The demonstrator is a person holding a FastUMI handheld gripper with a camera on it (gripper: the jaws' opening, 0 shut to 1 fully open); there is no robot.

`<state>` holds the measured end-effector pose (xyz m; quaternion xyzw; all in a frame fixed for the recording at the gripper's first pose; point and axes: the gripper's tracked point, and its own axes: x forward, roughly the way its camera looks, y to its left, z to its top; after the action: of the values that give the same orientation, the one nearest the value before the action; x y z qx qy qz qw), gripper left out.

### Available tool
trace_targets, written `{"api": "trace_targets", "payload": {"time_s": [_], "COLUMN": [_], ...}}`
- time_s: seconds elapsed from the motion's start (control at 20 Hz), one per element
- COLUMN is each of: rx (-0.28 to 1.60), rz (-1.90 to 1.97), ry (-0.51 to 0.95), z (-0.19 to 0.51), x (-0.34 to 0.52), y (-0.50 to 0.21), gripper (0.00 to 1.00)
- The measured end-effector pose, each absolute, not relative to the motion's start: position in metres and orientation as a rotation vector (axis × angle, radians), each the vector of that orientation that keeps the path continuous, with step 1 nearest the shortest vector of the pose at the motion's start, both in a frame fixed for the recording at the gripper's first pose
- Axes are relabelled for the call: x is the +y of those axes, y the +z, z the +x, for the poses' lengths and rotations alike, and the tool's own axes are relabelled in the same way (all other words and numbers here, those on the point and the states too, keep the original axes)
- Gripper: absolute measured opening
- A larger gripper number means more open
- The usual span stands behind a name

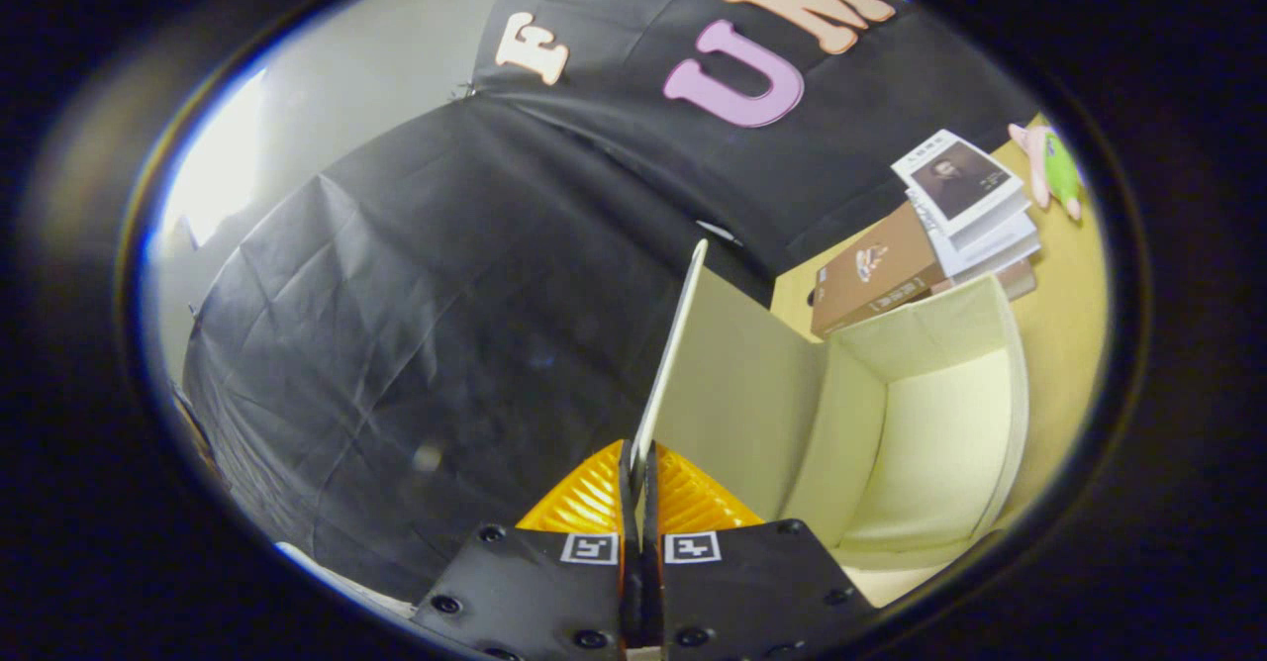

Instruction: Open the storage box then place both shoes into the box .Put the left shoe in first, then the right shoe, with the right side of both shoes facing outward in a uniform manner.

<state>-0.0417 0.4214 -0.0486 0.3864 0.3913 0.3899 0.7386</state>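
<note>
The gripper (638, 483) is rolled sideways, so the yellow counter (1064, 334) runs up the scene beside it. Its fingers (594, 498) are pressed nearly together, pinching the thin edge of the cream fabric storage box's lid (673, 344), which stands raised and seen edge-on straight ahead of them. The open, empty cream storage box (921, 424) lies just beside the lid. Beyond it sits a stack of books (940, 236) and a pink-and-green plush toy (1051, 168).

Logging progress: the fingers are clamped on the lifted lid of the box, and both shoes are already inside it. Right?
Not quite. The gripper view shows the gripper shut on the lifted lid, but the part of the storage box interior in view holds no shoes.
</note>
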Motion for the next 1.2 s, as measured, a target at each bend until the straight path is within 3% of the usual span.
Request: {"api": "trace_targets", "payload": {"time_s": [0.6,0.7,0.75,1.05,1.2], "rx": [0.99,0.992,0.981,0.803,0.721], "rz": [0.673,0.601,0.554,0.388,0.334], "ry": [1.002,1.028,1.038,1.046,1.008], "z": [-0.073,-0.08,-0.08,-0.07,-0.066], "x": [0.554,0.563,0.565,0.525,0.486], "y": [-0.11,-0.116,-0.117,-0.115,-0.102], "gripper": [0.03,0.09,0.19,1.0,1.0]}}
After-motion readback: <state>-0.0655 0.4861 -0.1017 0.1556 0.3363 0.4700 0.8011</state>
